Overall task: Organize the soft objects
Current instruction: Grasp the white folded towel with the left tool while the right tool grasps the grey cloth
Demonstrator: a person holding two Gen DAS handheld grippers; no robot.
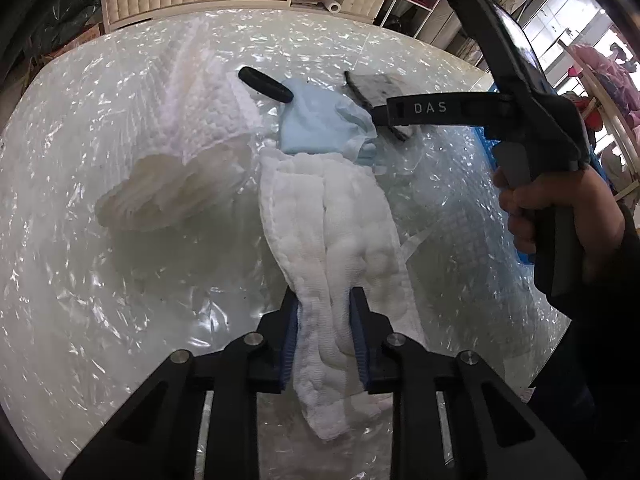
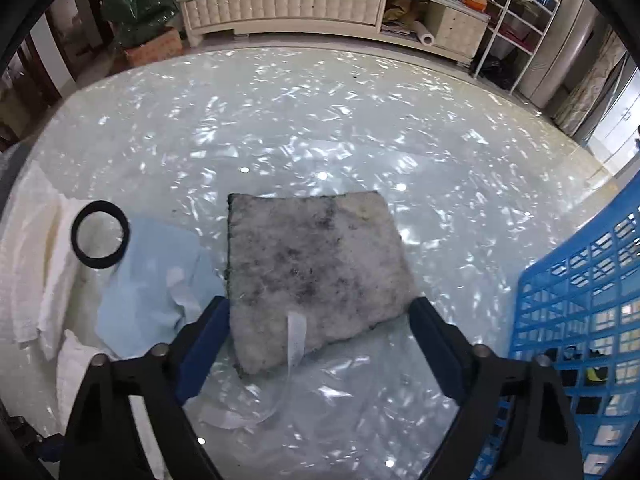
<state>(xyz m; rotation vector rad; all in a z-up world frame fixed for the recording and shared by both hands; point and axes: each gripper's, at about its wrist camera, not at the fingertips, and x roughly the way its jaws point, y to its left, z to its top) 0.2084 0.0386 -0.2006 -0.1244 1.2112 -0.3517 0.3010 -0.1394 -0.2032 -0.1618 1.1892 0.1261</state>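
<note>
My left gripper [image 1: 325, 332] is shut on a white waffle-weave cloth [image 1: 336, 240] that trails away across the table to a light blue cloth [image 1: 316, 124]. A second white cloth [image 1: 188, 140] lies bunched to the left, with a black ring [image 1: 265, 84] at its far edge. My right gripper [image 2: 316, 336] is open, its jaws wide on either side of the near edge of a grey, dirty scouring pad [image 2: 316, 264] lying flat. In the left wrist view the right gripper [image 1: 380, 116] reaches in from the right over the pad [image 1: 380, 88]. The blue cloth [image 2: 152, 280], ring [image 2: 100, 234] and white cloth [image 2: 36, 248] lie left of the pad.
The table [image 2: 320, 120] is covered in shiny crinkled plastic film. A blue plastic lattice basket [image 2: 580, 320] stands at the right edge. A loose white strip [image 2: 296, 340] lies by the pad. A padded white cabinet [image 2: 288, 4] and shelves stand beyond the table.
</note>
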